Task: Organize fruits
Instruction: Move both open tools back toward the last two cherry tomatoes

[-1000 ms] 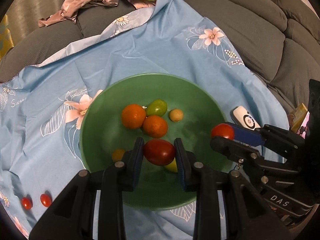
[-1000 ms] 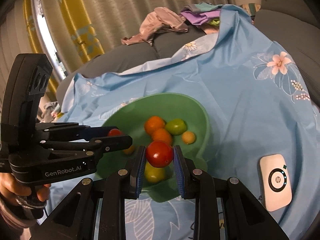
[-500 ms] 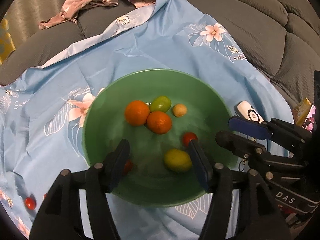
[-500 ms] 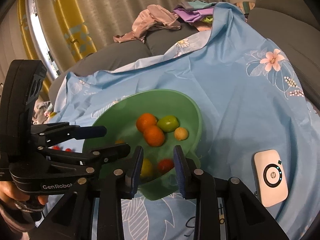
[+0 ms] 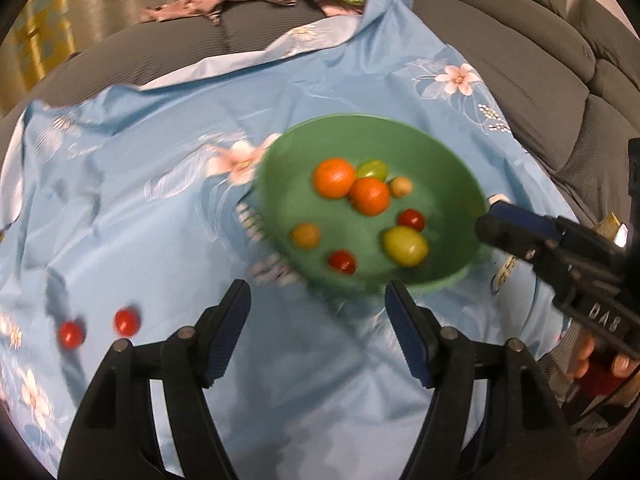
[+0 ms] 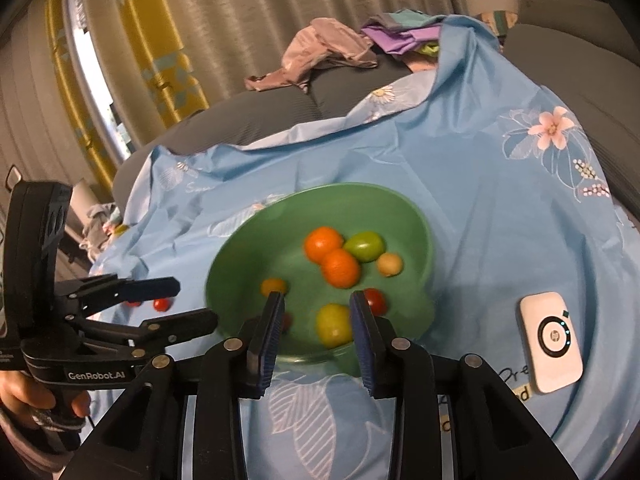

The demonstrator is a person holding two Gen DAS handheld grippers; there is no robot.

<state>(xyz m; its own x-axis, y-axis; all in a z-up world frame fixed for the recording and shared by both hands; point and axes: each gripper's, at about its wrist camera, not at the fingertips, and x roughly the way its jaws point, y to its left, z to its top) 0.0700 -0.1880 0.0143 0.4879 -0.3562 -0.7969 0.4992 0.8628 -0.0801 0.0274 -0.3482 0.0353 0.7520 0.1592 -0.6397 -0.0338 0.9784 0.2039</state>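
Both tomatoes have dropped into the green bowl (image 5: 280, 184). The left gripper (image 5: 318, 332), jaws opening and empty, should swing to the two cherry tomatoes (image 5: 127, 322) at lower left; right gripper (image 6: 316, 334) hangs empty, barely parted.

Between the left gripper's (image 5: 318, 312) opening jaws lies only bare blue floral cloth (image 5: 160, 220); the green bowl's (image 5: 460, 168) near rim stands just ahead, two cherry tomatoes (image 5: 127, 321) off to the left. Right of the right gripper's (image 6: 316, 320) jaws lies a white HP device (image 6: 551, 342).
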